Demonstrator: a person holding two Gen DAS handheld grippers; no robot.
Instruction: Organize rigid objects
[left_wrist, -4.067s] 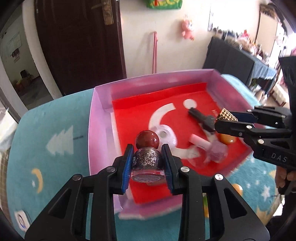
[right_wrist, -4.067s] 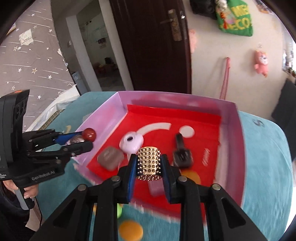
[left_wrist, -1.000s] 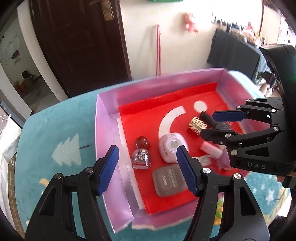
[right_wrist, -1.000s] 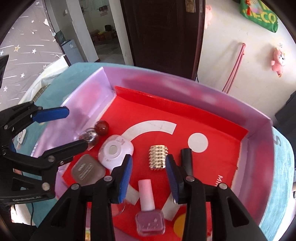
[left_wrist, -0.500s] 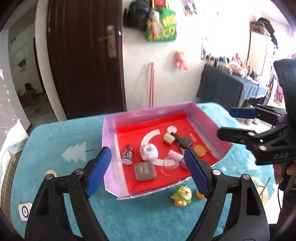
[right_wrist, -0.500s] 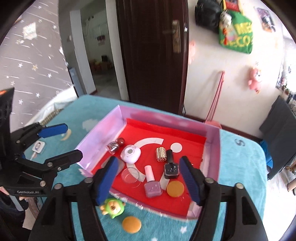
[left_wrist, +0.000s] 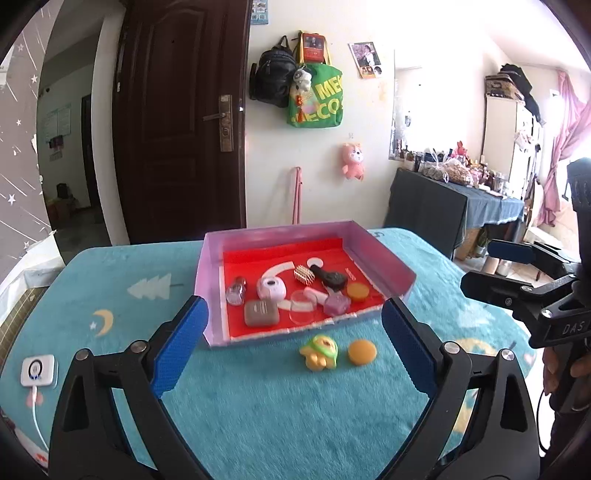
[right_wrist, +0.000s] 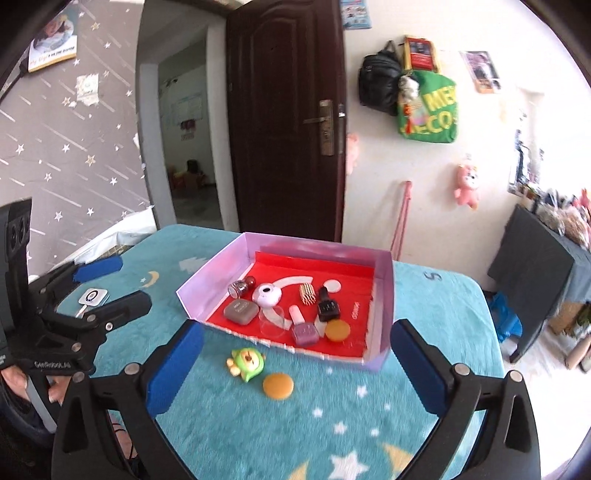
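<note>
Left wrist view. The left gripper (left_wrist: 293, 339) hangs above the teal star-patterned tabletop (left_wrist: 258, 406), its blue-padded jaws spread wide and holding nothing. Beyond it stands the lilac box (left_wrist: 384, 258) with a red floor. Inside the box: a glitter bottle with a dark red cap (left_wrist: 236, 290) near the left wall; a white round device (left_wrist: 271, 288) just right of that bottle; a grey compact case (left_wrist: 261, 312) nearer the box's open front edge; a clear dish (left_wrist: 303, 305); a gold studded cylinder (left_wrist: 304, 274); a black bottle (left_wrist: 329, 278); a mauve nail-polish bottle (left_wrist: 334, 302); an orange disc (left_wrist: 357, 290) near the right wall. Outside the box, just before its front edge, lie a green-and-yellow toy figure (left_wrist: 320, 351) and a second orange disc (left_wrist: 362, 352), close beside each other. A white charger (left_wrist: 37, 370) lies well left of the box. The right gripper (left_wrist: 498, 269) shows to the right of the box, jaws parted and empty.

Right wrist view. The right gripper (right_wrist: 295, 363) is held over the tabletop in front of the box (right_wrist: 384, 295), jaws wide, nothing between them. The toy figure (right_wrist: 246, 363) and the loose disc (right_wrist: 278, 386) lie between the jaws and the box. The left gripper (right_wrist: 110, 286) appears left of the box, jaws apart and empty.
</note>
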